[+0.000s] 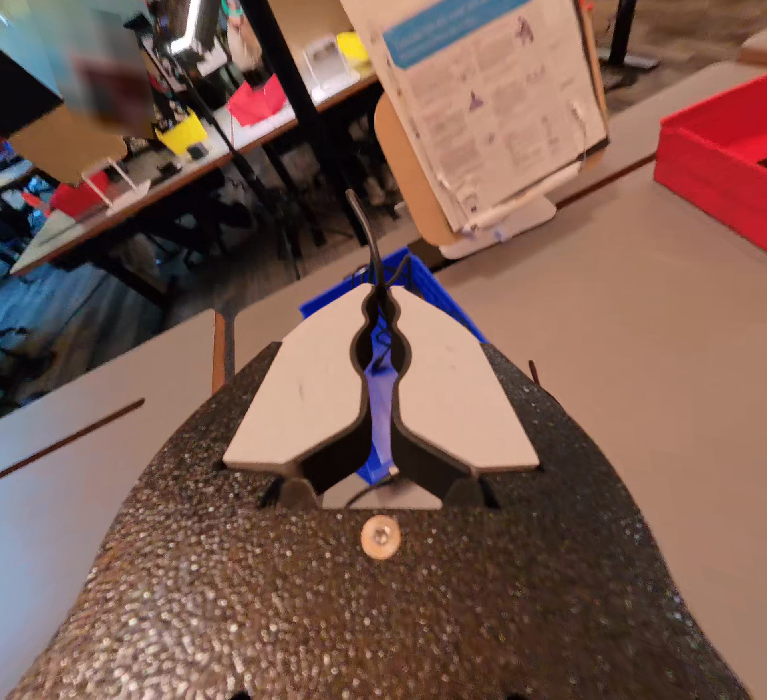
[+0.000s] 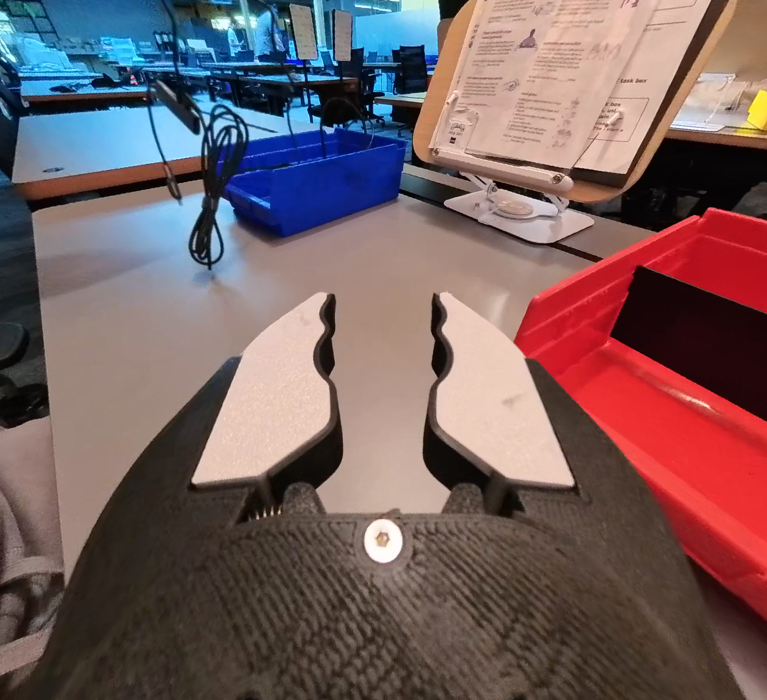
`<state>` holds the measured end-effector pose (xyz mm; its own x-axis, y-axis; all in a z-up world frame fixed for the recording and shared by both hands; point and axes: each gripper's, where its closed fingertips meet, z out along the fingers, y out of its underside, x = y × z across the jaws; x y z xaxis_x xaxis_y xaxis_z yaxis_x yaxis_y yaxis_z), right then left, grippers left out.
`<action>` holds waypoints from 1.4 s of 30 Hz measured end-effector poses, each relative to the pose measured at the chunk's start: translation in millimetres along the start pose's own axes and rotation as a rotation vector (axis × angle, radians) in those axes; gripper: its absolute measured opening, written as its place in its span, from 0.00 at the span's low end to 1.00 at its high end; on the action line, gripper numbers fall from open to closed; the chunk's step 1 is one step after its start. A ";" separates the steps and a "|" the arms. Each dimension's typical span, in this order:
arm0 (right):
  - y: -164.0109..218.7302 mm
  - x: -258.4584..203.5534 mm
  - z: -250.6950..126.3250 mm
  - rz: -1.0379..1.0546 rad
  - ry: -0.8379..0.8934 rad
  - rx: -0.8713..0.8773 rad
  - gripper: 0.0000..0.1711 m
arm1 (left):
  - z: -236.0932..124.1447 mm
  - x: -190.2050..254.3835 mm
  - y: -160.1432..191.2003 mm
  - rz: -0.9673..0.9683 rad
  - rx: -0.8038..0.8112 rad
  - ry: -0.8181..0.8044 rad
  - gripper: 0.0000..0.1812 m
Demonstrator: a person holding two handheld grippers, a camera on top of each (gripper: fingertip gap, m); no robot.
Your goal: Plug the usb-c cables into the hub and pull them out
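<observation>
Left gripper (image 1: 378, 293) fingers pinched together on a thin black cable (image 1: 365, 231); its end rises toward 12 o'clock, blurred. Blue bin (image 1: 419, 277) mostly hidden behind the fingers.

Right gripper (image 2: 382, 300) fingers spread apart, holding nothing, over grey table (image 2: 124, 327). At 11 o'clock, a dark bar, possibly the hub (image 2: 176, 105), hangs with a looped cable (image 2: 211, 190). Red bin (image 2: 647, 389) at 3 o'clock, cut off.

Thin black usb-c cable (image 2: 216, 182) dangling in mid-air beside blue bin (image 2: 319, 177), bundled loops hanging just above grey table (image 2: 373, 265). Dark slim hub (image 2: 174, 105) suspended above, tilted, blurred. More cables (image 2: 328, 128) rising from bin.
</observation>
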<state>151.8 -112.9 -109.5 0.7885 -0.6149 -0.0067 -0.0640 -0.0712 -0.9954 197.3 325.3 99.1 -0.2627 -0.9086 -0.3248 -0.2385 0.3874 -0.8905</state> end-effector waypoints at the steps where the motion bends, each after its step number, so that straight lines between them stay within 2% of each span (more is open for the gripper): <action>1: -0.9 0.8 -0.1 0.008 0.002 0.006 0.26 | -2.9 -0.6 -9.9 -0.008 0.042 0.011 0.01; 3: -3.1 1.0 -0.7 0.026 -0.002 0.021 0.26 | -12.9 1.2 -31.7 -0.001 0.115 0.040 0.01; 7: -3.1 4.0 -3.2 0.021 0.014 0.018 0.26 | -44.6 -8.5 -77.6 0.049 0.266 -0.020 0.01; 10: -3.5 6.5 -4.9 0.023 0.020 0.020 0.26 | -63.0 -31.2 -103.4 0.035 0.364 -0.131 0.01; 13: -3.8 9.5 -6.7 0.032 0.028 0.026 0.26 | -72.5 -41.2 -125.5 -0.015 0.448 -0.120 0.01; 16: -3.7 12.0 -9.0 0.029 0.037 0.027 0.26 | -94.0 -54.4 -151.7 -0.016 0.547 -0.197 0.01; 18: -3.1 14.4 -10.5 0.033 0.046 0.026 0.26 | -98.2 -48.3 -168.5 0.013 0.557 -0.175 0.01; 21: -4.3 15.8 -11.3 0.046 0.046 0.038 0.26 | -112.6 -56.9 -194.1 0.103 0.603 -0.305 0.01; 22: -3.7 16.2 -11.2 0.048 0.047 0.037 0.26 | -116.4 -55.4 -202.0 0.096 0.630 -0.300 0.01; 24: -0.9 16.7 -10.6 0.047 0.050 0.028 0.26 | -102.6 -39.7 -207.8 0.102 0.579 -0.204 0.01; 25: 0.1 16.2 -10.2 0.046 0.048 0.023 0.26 | -98.1 -38.9 -209.4 0.126 0.558 -0.228 0.01; 27: 0.5 16.3 -10.6 0.036 0.046 0.017 0.26 | -115.7 -45.4 -223.7 0.155 0.648 -0.313 0.01; 29: 0.0 18.4 -12.9 0.035 0.057 0.018 0.26 | -137.2 -43.2 -239.8 0.049 0.772 -0.248 0.01; 30: -1.1 19.8 -14.3 0.038 0.061 0.024 0.26 | -136.8 -36.6 -244.9 0.038 0.774 -0.190 0.01; 33: -5.1 24.7 -17.9 0.053 0.075 0.045 0.26 | -112.6 0.3 -248.5 0.121 0.692 -0.049 0.01; 37: -6.0 29.8 -22.3 0.057 0.096 0.052 0.25 | -117.0 50.4 -263.9 0.124 0.796 0.102 0.01; 39: -7.0 32.1 -24.0 0.058 0.107 0.056 0.25 | -98.7 87.2 -262.6 0.161 0.737 0.238 0.01; 42: -10.7 33.9 -28.6 0.044 0.115 0.061 0.25 | -75.8 128.9 -258.7 0.238 0.691 0.322 0.01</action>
<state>161.7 -155.5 -96.3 0.7103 -0.7026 -0.0433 -0.0573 0.0036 -0.9984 154.2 119.8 311.8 -0.5163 -0.6826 -0.5172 0.4636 0.2850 -0.8390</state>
